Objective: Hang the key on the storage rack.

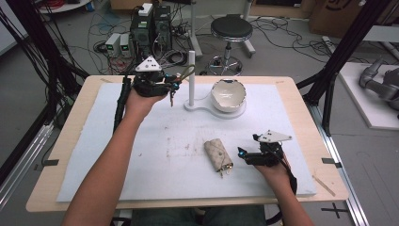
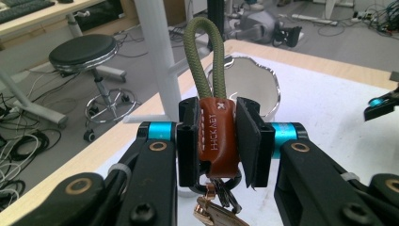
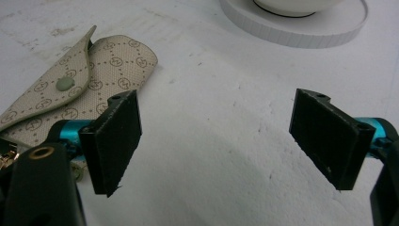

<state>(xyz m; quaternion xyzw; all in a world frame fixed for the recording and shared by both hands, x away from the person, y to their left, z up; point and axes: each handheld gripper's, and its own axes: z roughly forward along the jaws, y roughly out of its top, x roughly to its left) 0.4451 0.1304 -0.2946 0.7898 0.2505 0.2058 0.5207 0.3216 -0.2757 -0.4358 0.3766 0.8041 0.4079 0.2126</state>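
Observation:
My left gripper is raised at the far left of the white mat, shut on a key ring's brown leather tag. An olive cord loop stands up out of the jaws, and keys hang below. The loop is close to a white upright post, just left of it. The post shares a white base with a white bowl. A beige patterned key pouch lies flat on the mat near the front. My right gripper rests just right of the pouch, open with nothing between its jaws.
The white mat covers most of the wooden table. A black stool, computer boxes and cables stand on the floor beyond the far edge. Black frame posts rise at both sides.

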